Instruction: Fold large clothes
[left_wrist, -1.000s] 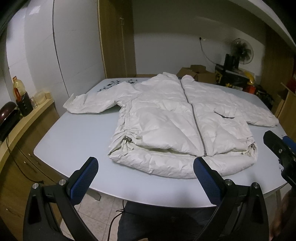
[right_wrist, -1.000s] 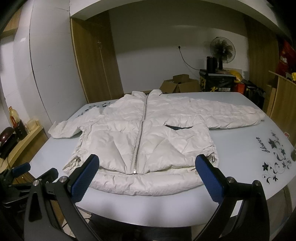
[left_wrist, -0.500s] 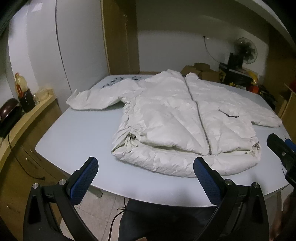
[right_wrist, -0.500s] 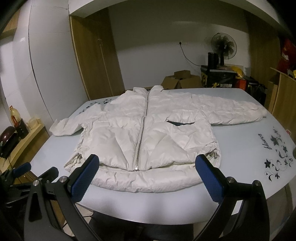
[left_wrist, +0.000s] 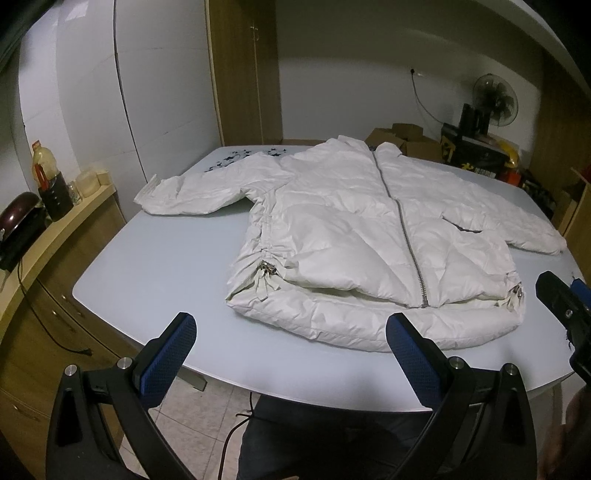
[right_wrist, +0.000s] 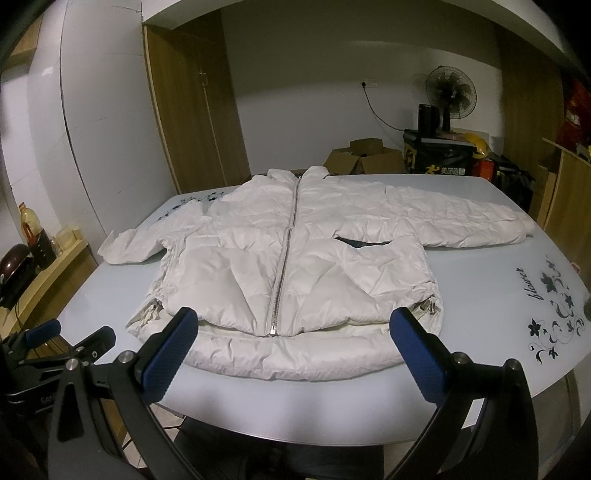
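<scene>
Left wrist view shows a white puffer jacket (left_wrist: 369, 236) spread face up across the middle of the frame on a pale table (left_wrist: 155, 266), zipped shut, collar toward the top of the picture and hem toward the bottom. One sleeve (left_wrist: 192, 192) reaches out to the left of the frame and the other sleeve (left_wrist: 524, 229) to the right; both lie flat and straight. No part of the jacket is turned over on itself, so I judge the folding has not begun: sleeves, sides and the lengthwise fold are all left to do.

At the bottom of this view the left gripper (left_wrist: 291, 354) hangs before the near table edge, its blue-padded fingers spread wide with nothing between them, apart from the hem. The right gripper's tip shows at the right edge of the frame.

In the right wrist view the right gripper (right_wrist: 291, 354) sits at the bottom centre, likewise spread wide and empty, framing the hem (right_wrist: 280, 354) and the zipper end without touching the cloth as far as I can tell. Both point forward along the jacket's length, level with each other.
</scene>
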